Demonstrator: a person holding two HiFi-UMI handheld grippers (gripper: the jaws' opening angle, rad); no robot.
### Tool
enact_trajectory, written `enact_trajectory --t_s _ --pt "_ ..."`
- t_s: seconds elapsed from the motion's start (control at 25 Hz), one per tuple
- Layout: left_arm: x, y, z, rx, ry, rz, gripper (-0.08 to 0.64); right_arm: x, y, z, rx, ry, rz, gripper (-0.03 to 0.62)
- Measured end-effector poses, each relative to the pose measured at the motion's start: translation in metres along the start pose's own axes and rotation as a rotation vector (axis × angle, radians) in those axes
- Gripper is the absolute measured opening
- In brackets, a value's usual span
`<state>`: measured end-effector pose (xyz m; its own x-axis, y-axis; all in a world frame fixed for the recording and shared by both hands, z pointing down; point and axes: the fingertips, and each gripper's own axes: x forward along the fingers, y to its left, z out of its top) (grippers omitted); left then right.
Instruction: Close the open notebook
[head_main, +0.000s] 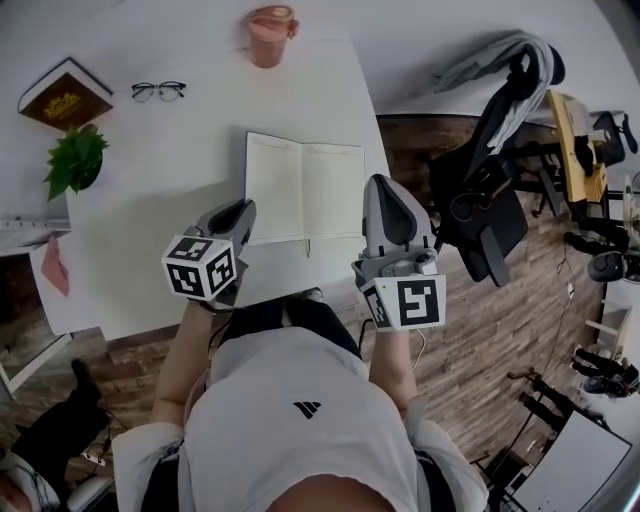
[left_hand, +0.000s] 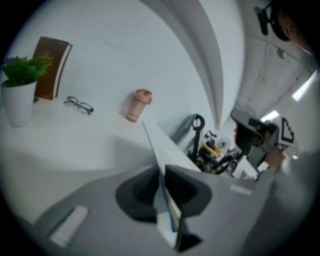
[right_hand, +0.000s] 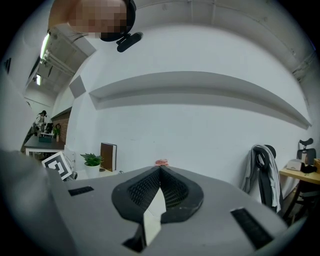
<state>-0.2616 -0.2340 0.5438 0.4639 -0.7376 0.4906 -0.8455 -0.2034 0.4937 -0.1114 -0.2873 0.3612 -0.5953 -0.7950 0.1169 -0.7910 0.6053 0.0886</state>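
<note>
The open notebook (head_main: 303, 188) lies with its blank pages up on the white table (head_main: 180, 170), near the front edge. My left gripper (head_main: 240, 214) is at its near left corner. In the left gripper view (left_hand: 161, 174) the jaws are closed on the notebook's left edge (left_hand: 159, 150), which shows edge-on between the pads as a thin white sheet with a blue and yellow rim. My right gripper (head_main: 386, 188) hovers by the notebook's right edge. Seen from the right gripper view (right_hand: 160, 169), its jaws meet at the tips and point almost level toward the far wall.
At the back of the table stand a pink cup (head_main: 270, 35), a pair of glasses (head_main: 158, 91), a brown book (head_main: 64, 95) and a small potted plant (head_main: 75, 160). A pink note (head_main: 55, 268) lies at the left. A black office chair (head_main: 490, 200) stands right of the table.
</note>
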Motion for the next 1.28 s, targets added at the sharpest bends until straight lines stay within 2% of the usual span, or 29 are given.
enact_trajectory --t_s 0.12,0.28,0.64,1.28 --pt "0.001 -0.018 0.011 0.043 -0.020 -0.025 0.038 -0.009 -0.008 0.000 0.000 -0.006 -0.016 -0.003" --pt "0.006 -0.043 0.022 0.049 -0.040 -0.058 0.026 -0.025 -0.022 0.001 0.005 -0.015 -0.035 -0.003" --pt "0.029 -0.091 0.034 0.103 -0.050 -0.075 0.021 -0.061 -0.054 0.002 0.018 -0.032 -0.064 -0.003" --pt "0.107 -0.152 0.008 0.197 0.098 -0.125 0.028 -0.122 -0.106 -0.008 0.036 -0.022 -0.188 -0.003"
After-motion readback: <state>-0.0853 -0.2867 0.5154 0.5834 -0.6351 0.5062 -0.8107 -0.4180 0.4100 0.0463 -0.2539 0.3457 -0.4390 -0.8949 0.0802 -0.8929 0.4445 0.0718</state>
